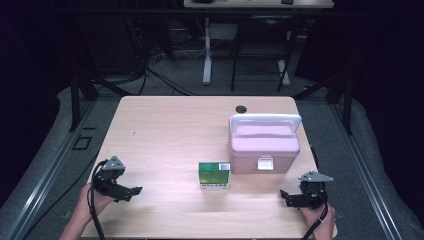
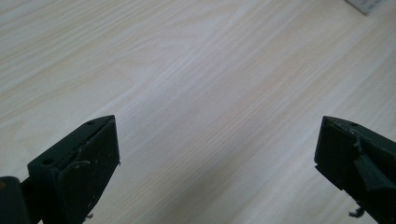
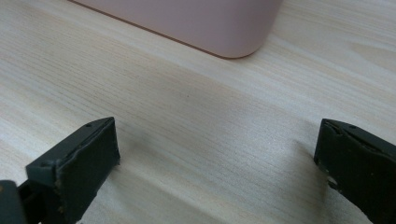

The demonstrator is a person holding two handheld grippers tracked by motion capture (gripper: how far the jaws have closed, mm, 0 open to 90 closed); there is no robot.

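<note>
My left gripper (image 1: 131,191) sits well left of the green box (image 1: 214,175), jaws wide apart, nothing between them, bare table (image 1: 165,130) below. The green box stands upright at centre front. The pink case (image 1: 264,145) sits just right of the green box and behind it, lid latched. My right gripper (image 1: 286,196) is well right of the green box, spread and empty. Best approach, I judge: square the jaws to the box's 2 narrow sides before closing.

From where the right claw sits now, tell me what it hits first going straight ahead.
Probably the pink box: its rounded corner lies ahead of the open right claw, over bare table. Depth is uncertain.
</note>
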